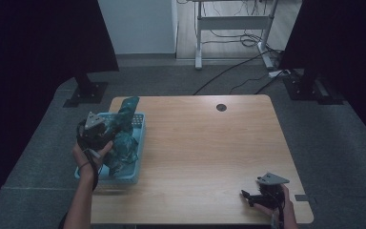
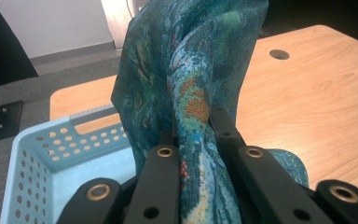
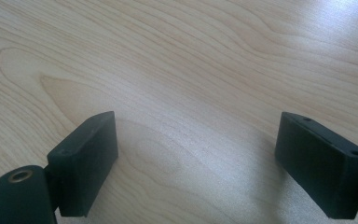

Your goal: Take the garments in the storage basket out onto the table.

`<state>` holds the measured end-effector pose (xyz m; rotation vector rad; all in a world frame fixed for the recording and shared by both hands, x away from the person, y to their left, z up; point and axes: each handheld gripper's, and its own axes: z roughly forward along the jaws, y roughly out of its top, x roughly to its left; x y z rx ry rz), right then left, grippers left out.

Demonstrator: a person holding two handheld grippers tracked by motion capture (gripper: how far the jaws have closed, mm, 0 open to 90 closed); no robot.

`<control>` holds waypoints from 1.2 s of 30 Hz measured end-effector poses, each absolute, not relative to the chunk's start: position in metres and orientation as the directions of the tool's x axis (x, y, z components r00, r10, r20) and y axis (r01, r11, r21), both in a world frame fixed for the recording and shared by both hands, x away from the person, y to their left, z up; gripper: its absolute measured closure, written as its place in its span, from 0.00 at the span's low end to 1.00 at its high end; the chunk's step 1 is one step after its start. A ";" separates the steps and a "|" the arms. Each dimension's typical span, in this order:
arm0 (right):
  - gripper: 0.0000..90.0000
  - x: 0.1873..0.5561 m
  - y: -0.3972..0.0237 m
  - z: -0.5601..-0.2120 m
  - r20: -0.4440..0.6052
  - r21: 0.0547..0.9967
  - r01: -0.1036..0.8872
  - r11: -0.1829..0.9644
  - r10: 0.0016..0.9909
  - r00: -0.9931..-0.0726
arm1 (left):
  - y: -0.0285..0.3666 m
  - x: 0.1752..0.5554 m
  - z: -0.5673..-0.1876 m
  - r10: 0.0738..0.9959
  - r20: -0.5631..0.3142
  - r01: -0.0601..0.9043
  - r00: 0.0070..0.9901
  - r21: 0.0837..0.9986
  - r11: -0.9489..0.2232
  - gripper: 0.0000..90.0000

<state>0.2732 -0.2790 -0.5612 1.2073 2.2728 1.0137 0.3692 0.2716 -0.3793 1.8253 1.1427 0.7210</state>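
Left gripper (image 1: 108, 130): seen at the 9 o'clock side of the desk in the high view, closed tightly on a fold of the teal patterned cloth, which is pinched between the two black jaws in the left gripper view.
Teal patterned cloth (image 2: 186, 79): a soft fabric with blue, green and orange print; it is held up over the basket, one end rising toward 12 o'clock past the basket's far rim, the rest hanging into the basket.
Light blue perforated plastic basket (image 1: 138, 143): set on the desk's 9 o'clock edge, beneath the left gripper.
Right gripper (image 3: 196, 154): jaws spread wide apart with nothing between them, held low over bare wood near the desk's 5 o'clock corner.
Light wooden desk (image 1: 209, 148): a round cable hole (image 1: 221, 107) is seen toward 12 o'clock.
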 end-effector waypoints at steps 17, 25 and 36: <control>0.14 0.273 -0.279 -0.561 0.007 0.742 0.558 0.373 0.827 -0.562 | 0.264 0.365 -0.371 0.900 0.051 0.390 0.432 0.890 -0.238 0.92; 0.14 0.273 -0.279 -0.561 0.007 0.741 0.558 0.373 0.827 -0.562 | 0.258 0.362 -0.363 0.895 0.061 0.366 0.441 0.899 -0.241 0.92; 0.14 0.273 -0.279 -0.561 0.007 0.742 0.557 0.373 0.827 -0.563 | 0.246 0.356 -0.352 0.879 0.081 0.336 0.470 0.905 -0.263 0.92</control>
